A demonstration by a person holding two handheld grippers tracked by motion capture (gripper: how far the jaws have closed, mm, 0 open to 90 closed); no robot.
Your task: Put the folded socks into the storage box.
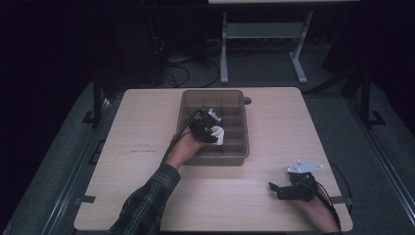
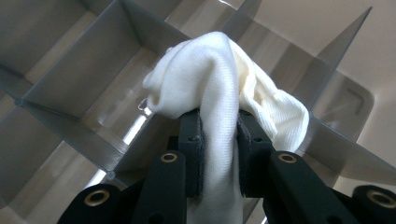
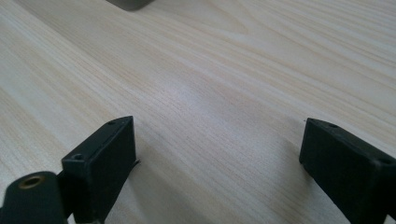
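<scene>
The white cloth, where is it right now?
The white cloth is pinched in the left gripper, held over the divided grey bin in the middle of the table's far half in the high view.

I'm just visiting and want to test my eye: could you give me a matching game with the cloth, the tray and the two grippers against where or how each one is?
Things:
1. white cloth
2. divided tray
3. left gripper
4. right gripper

States:
A. jaws wide apart, low over bare table
B. pinched between two black jaws
C. over the tray, shut on something
D. grey, on the table's far middle

Pairs: 1-B, 2-D, 3-C, 4-A
</scene>
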